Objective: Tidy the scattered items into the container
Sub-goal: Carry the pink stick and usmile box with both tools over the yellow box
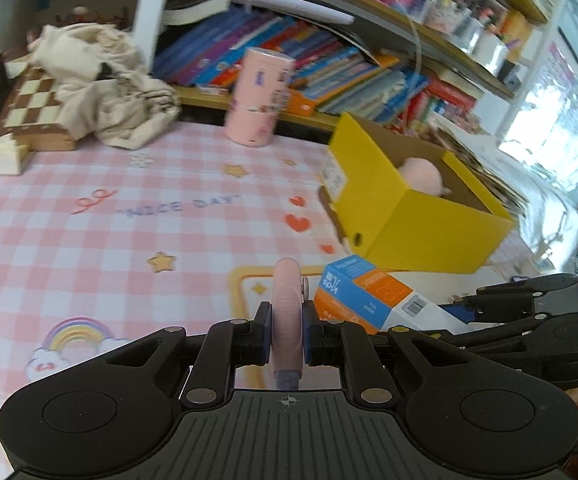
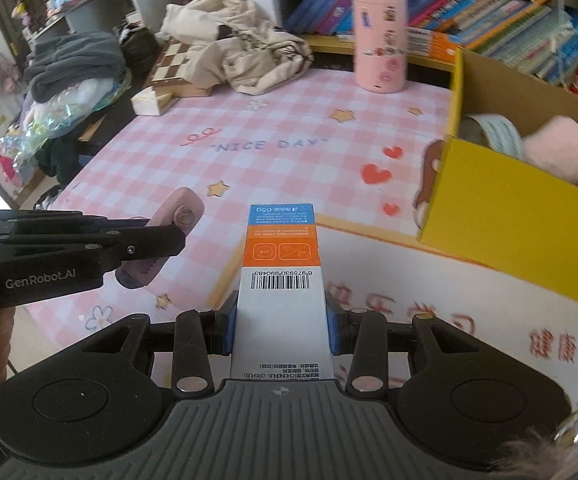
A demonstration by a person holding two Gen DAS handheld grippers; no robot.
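Left claw grips a pink device, angled downward; right claw (beside it) clamps a toothpaste box above the table, near the yellow container.

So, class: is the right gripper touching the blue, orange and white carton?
Touching. The right wrist view shows the right gripper with both blue pads pressed flat against the sides of the carton, no gap either side.

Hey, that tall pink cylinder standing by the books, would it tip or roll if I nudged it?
The pink cylinder stands upright, tall for its base, so a high push would probably topple it. Its round side would then likely roll on the checked cloth.
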